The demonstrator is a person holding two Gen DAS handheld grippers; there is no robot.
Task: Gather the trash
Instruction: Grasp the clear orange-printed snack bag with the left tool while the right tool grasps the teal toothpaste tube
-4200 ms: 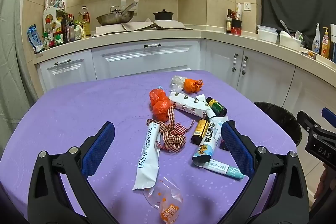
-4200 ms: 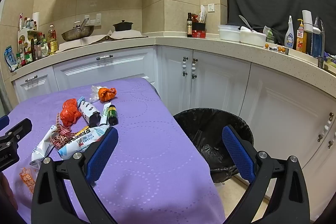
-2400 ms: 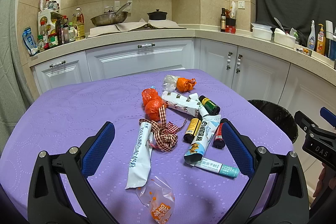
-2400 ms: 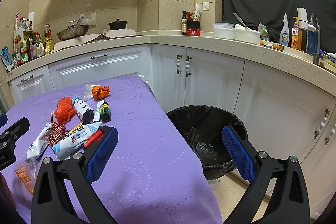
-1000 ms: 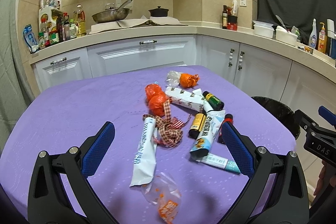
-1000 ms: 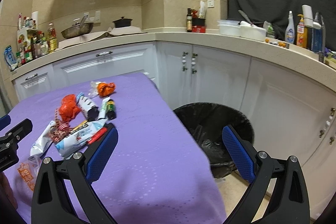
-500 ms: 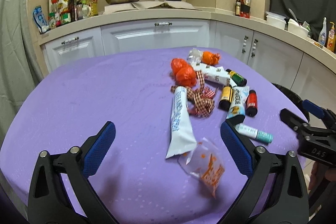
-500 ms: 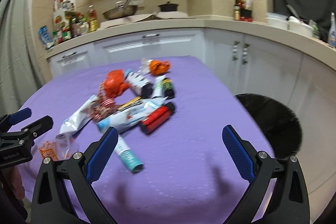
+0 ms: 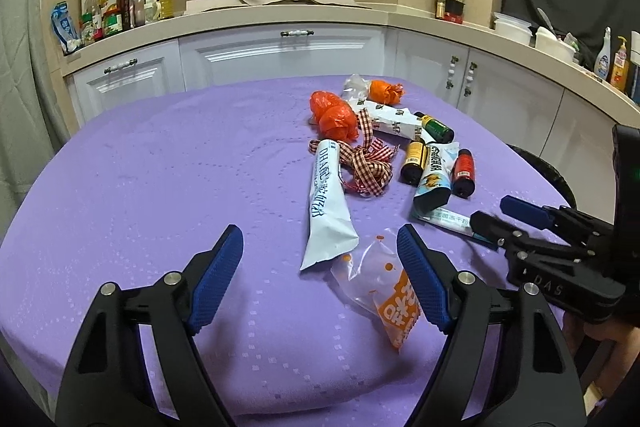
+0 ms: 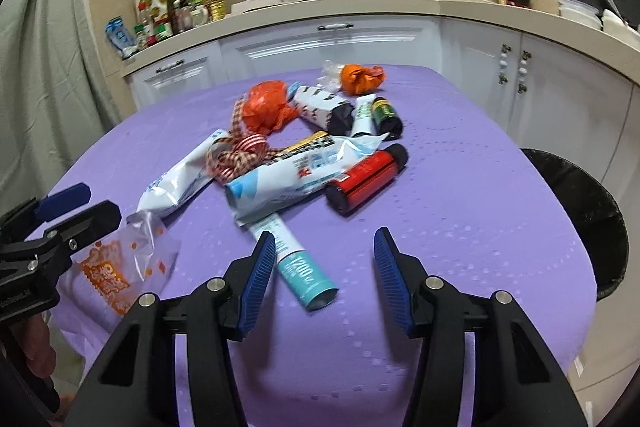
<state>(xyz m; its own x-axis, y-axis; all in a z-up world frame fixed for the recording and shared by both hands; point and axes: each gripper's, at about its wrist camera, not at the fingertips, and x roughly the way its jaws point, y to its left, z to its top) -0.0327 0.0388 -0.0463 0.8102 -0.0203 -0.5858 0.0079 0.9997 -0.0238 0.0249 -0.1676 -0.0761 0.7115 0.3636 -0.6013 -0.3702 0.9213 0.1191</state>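
Closing on nothing yet: right gripper jaws straddle the teal tube, long axis 11-to-5; left gripper jaws closing, empty.

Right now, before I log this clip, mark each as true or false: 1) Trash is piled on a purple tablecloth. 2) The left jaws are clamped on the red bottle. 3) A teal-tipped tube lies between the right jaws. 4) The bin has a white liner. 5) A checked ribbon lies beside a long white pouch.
1) True: the trash lies on the purple tablecloth.
2) False: the left gripper holds nothing; its jaws are closing, and the red bottle lies farther up the table.
3) True: the teal-tipped tube lies between the closing jaws of the right gripper, not yet pinched.
4) False: the bin has a black liner.
5) True: the checked ribbon touches the long white pouch.
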